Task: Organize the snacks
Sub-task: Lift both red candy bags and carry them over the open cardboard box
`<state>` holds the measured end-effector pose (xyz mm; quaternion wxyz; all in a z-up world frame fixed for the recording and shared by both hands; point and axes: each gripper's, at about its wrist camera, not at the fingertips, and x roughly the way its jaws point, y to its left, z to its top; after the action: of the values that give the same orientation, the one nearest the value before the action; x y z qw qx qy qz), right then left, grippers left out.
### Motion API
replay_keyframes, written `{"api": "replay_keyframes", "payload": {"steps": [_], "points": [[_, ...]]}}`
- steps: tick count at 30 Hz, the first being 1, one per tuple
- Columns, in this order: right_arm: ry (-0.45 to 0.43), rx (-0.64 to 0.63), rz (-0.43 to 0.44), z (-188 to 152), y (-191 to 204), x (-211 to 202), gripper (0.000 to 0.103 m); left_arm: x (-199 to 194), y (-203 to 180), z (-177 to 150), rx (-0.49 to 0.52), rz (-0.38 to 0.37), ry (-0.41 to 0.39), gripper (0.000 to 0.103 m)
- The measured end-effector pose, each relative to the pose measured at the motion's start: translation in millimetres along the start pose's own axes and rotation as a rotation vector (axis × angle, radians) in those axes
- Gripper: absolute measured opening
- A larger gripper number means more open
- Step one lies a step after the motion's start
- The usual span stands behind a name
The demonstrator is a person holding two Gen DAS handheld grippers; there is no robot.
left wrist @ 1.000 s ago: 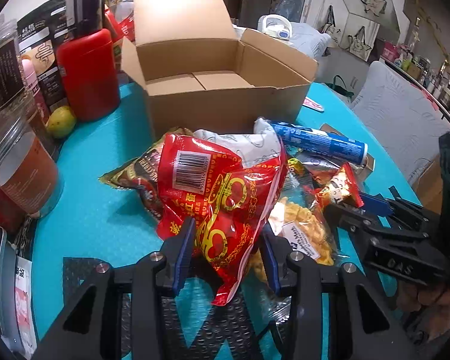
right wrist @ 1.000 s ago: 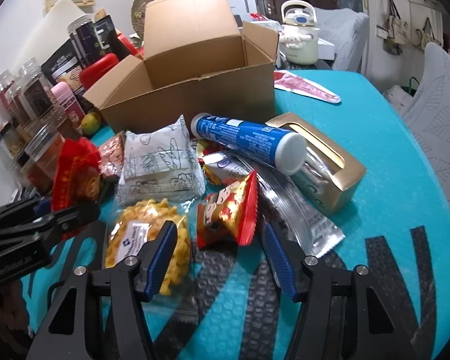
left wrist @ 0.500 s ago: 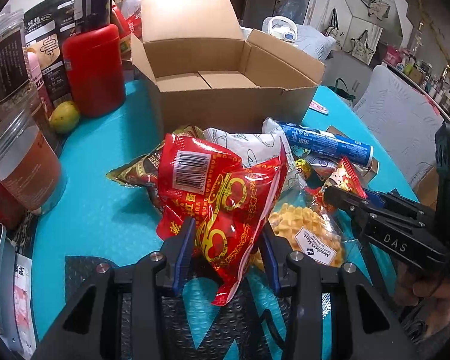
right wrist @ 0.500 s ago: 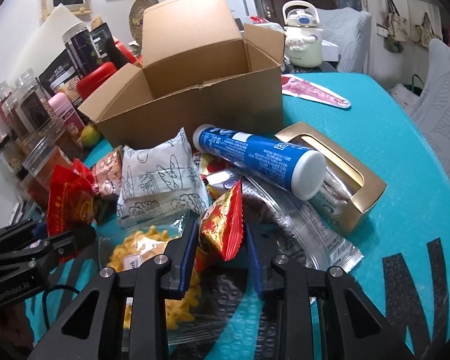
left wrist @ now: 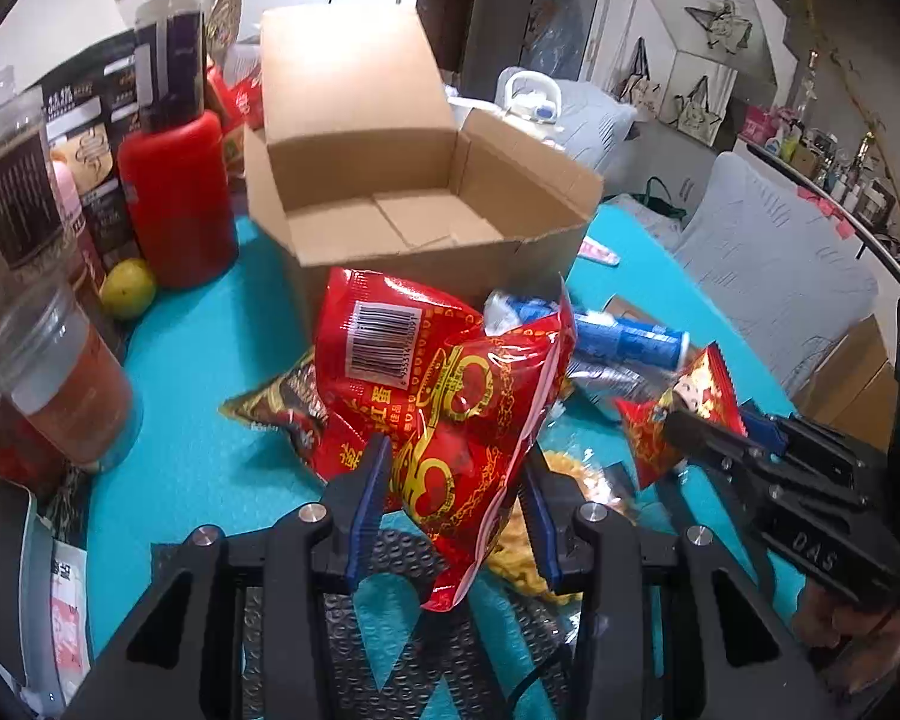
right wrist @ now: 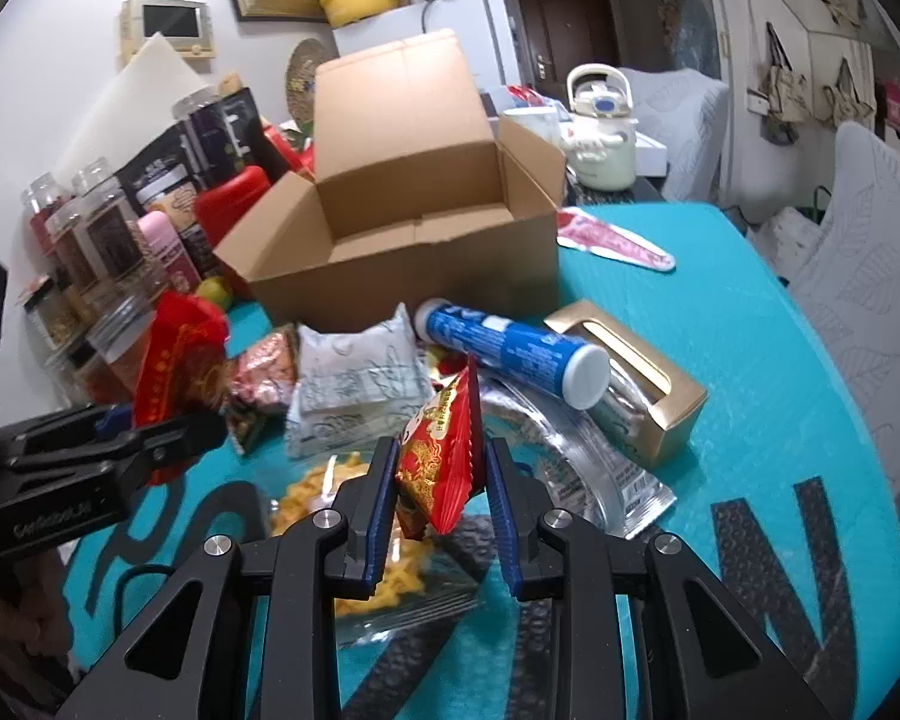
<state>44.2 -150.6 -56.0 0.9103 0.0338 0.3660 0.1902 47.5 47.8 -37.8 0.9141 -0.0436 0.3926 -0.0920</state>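
Left gripper (left wrist: 453,480): jaws clamped on a large red snack bag (left wrist: 444,396), which is held up off the bench with its barcode facing the camera; the gripper is also seen at the left edge of the right wrist view (right wrist: 168,438).
Right gripper (right wrist: 441,486): jaws clamped on a small red snack packet (right wrist: 444,456) — held upright on its edge above the pile; the same gripper is seen from the side in the left wrist view (left wrist: 708,438).
Cardboard box (right wrist: 402,264): placed behind the pile, flaps open, its bare cardboard floor seen from both views.
Bench (right wrist: 720,360): covered with a teal mat carrying dark lettering.
Snack pile: a blue tube with a white cap (right wrist: 510,348) is laid across a gold carton (right wrist: 660,396); a white patterned packet (right wrist: 354,378) lies just in front of the box; a clear bag of yellow crisps (right wrist: 354,546) lies under the right gripper; a silver sachet (right wrist: 588,468) lies beside the gold carton.
Left of the box: a red canister (left wrist: 177,198), a yellow-green fruit (left wrist: 127,288) and clear jars (left wrist: 60,378) are stood together.
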Motion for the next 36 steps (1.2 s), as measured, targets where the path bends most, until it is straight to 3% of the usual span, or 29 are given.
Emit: {"api": "replay_keyframes", "payload": {"steps": [14,31,36], "points": [[-0.103,-0.108,0.089,46.4,25.9,-29.8,0.029,-28.6,-6.0,41.9,0.033,0.004,-0.141,0.041],[-0.176,-0.214,0.132,128.6,30.5,-5.6,0.028,-0.4,-2.5,121.4,0.078,-0.02,-0.252,0.041],[-0.196,-0.244,0.112,148.8,31.3,10.4,0.028,20.0,3.9,138.5,0.077,-0.016,-0.25,0.041]]}}
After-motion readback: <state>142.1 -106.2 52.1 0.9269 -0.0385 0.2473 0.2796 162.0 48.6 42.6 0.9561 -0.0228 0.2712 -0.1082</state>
